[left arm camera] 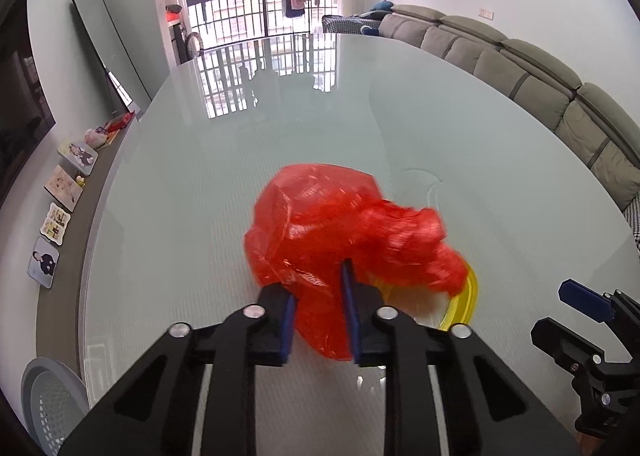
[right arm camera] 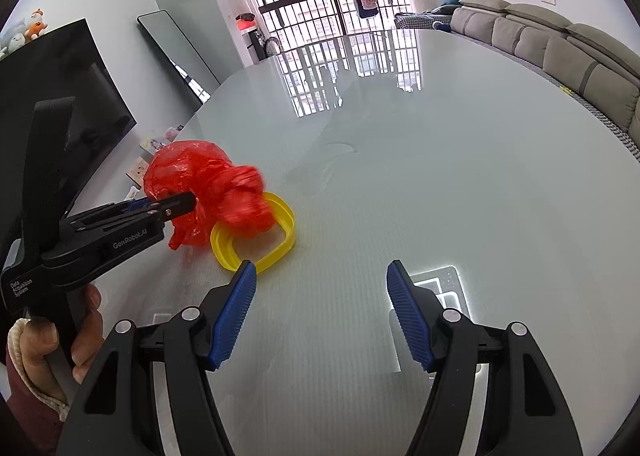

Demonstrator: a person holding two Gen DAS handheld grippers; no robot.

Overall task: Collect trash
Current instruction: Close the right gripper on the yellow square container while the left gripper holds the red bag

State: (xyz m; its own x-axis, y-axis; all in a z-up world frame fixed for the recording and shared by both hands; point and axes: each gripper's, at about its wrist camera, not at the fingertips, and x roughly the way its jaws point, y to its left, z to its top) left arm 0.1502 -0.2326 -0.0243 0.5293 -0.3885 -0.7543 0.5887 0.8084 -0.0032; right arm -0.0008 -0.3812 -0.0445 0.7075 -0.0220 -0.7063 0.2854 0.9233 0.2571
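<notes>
A crumpled red plastic bag (left arm camera: 332,224) lies on the pale glass table (left arm camera: 280,116). My left gripper (left arm camera: 320,288) is shut on its near part, the blue pads pinching the plastic. From the right wrist view the bag (right arm camera: 192,172) bulges past the left gripper (right arm camera: 176,208), which a hand holds. The bag's knotted end rests over a yellow square ring (right arm camera: 280,212), partly hidden under the bag in the left wrist view (left arm camera: 468,300). My right gripper (right arm camera: 322,268) hovers open just right of the ring with nothing between its fingers; it shows at the right edge (left arm camera: 584,304).
A grey sofa (left arm camera: 520,68) runs along the table's right side. A tall mirror (left arm camera: 108,52) leans on the left wall above a ledge with photo cards (left arm camera: 60,184). A dark screen (right arm camera: 60,84) stands at left. A grey perforated basket (left arm camera: 52,396) sits below the table's left edge.
</notes>
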